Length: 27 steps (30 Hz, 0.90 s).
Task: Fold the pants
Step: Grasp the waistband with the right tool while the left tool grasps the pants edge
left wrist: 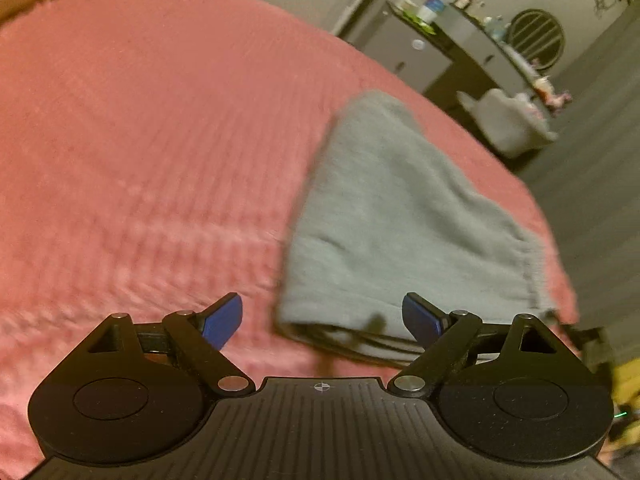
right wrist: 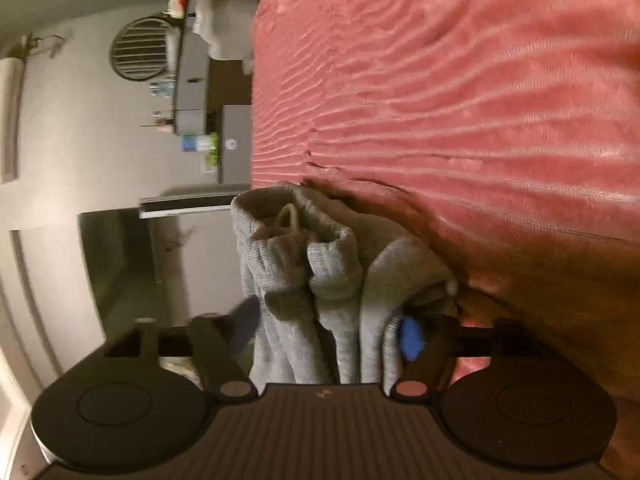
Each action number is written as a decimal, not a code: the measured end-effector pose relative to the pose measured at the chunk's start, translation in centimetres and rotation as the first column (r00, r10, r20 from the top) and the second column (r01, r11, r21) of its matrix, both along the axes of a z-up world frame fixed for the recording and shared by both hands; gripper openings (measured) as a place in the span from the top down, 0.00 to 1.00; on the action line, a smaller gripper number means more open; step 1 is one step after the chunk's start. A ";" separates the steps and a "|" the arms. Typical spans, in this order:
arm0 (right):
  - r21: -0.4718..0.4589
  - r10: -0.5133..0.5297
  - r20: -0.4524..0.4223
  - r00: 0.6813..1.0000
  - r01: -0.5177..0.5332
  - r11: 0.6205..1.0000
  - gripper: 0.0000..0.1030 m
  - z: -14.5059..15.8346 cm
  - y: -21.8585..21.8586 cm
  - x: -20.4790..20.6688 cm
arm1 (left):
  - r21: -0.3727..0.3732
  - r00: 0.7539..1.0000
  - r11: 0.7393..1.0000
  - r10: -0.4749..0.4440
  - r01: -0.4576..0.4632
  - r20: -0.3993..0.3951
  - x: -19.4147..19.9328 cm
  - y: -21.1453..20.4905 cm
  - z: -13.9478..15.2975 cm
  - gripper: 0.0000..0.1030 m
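Grey sweatpants (left wrist: 404, 216) lie folded flat on a pink bedspread (left wrist: 140, 140), near the bed's right edge. My left gripper (left wrist: 322, 320) is open and empty, just short of the near folded edge of the pants. In the right wrist view the camera is rolled sideways. A thick bundle of the grey pants (right wrist: 316, 280), with waistband and drawstring showing, sits between the blue fingers (right wrist: 410, 338) of my right gripper (right wrist: 328, 332). The jaws stand fairly wide around the bundle, and I cannot see whether they clamp it.
The pink bedspread (right wrist: 460, 100) covers the bed. A dark dresser (left wrist: 468, 46) with small items and a round vent (left wrist: 538, 38) stand by the wall past the bed. A grey cushion-like thing (left wrist: 508, 120) sits beside the bed.
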State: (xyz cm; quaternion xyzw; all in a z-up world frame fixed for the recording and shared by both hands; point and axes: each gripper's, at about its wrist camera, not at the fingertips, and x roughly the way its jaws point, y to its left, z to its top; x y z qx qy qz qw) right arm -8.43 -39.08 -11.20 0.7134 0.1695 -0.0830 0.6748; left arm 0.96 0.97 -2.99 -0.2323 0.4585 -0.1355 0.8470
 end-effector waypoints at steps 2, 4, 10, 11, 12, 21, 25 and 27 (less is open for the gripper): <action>0.002 0.000 0.046 0.999 0.000 1.000 0.23 -1.2 0.1 -0.2 | -0.067 0.999 0.998 -0.005 0.003 -0.038 0.6 -0.4 -1.1 0.11; 0.042 0.000 0.076 0.997 -0.003 0.999 0.20 -1.8 -0.4 -0.3 | -0.156 0.995 0.987 0.019 -0.034 -0.096 1.7 -0.3 -2.2 0.10; 0.037 0.028 0.096 0.995 -0.032 0.999 0.14 -1.7 -0.7 0.2 | -0.413 0.946 0.879 0.115 -0.239 -0.303 2.8 1.1 -6.0 0.17; 0.027 0.037 0.092 0.995 -0.040 0.999 0.17 -1.7 -0.7 0.2 | -0.438 0.943 0.860 0.131 -0.261 -0.305 2.5 1.4 -6.0 0.17; 0.017 0.045 0.084 0.995 -0.047 0.999 0.23 -1.6 -0.6 0.2 | -0.446 0.943 0.852 0.149 -0.275 -0.296 1.9 1.4 -5.8 0.17; -0.024 0.057 0.070 0.996 -0.056 0.998 0.22 -1.4 0.0 -0.8 | -0.351 0.947 0.905 0.141 -0.242 -0.289 3.6 -0.8 -6.2 0.16; -0.070 0.059 0.012 0.998 -0.058 0.996 0.15 -0.5 0.5 0.2 | -0.281 0.941 0.928 0.158 -0.245 -0.300 4.7 -1.7 -5.5 0.31; -0.099 0.053 -0.049 0.997 -0.058 0.993 0.34 -0.2 0.7 0.8 | -0.194 0.940 0.957 0.149 -0.215 -0.307 5.1 -1.8 -5.0 0.57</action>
